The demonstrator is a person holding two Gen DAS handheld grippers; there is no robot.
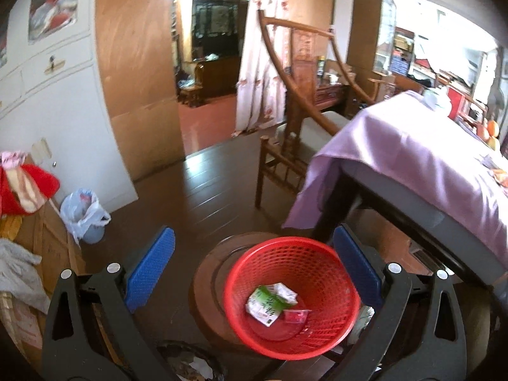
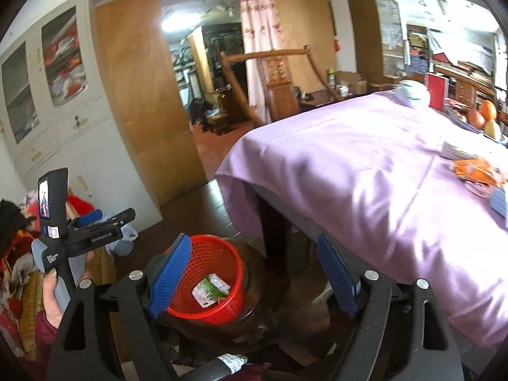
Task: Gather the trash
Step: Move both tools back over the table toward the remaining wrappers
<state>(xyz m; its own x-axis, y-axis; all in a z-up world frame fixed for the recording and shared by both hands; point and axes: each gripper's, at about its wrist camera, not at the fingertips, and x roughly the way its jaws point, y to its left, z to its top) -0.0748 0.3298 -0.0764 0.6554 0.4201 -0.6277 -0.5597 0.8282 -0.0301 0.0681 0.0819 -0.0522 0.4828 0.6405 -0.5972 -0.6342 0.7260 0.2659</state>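
Observation:
A red mesh basket point(image 1: 330, 285) stands on a round wooden stool point(image 1: 206, 273) beside the table's dark leg. Inside it lie a green-and-white carton point(image 1: 270, 301) and a small red wrapper point(image 1: 297, 316). My left gripper point(image 1: 254, 266) hovers above the basket, open, with nothing between its blue pads. My right gripper point(image 2: 254, 276) is open too and holds nothing; the basket point(image 2: 219, 254) and carton point(image 2: 209, 289) show below its left pad. An orange wrapper point(image 2: 473, 171) lies on the purple-clothed table point(image 2: 349, 158). A hand point(image 2: 54, 295) holds the left gripper point(image 2: 114, 216) at the left.
A wooden armchair point(image 1: 295, 133) stands at the table's far end. A bin lined with a white plastic bag point(image 1: 84, 212) sits by the white cabinet. A cardboard box point(image 1: 47, 238) piled with clothes is at left. Papers point(image 2: 457, 150) and fruit point(image 2: 485, 114) rest on the table.

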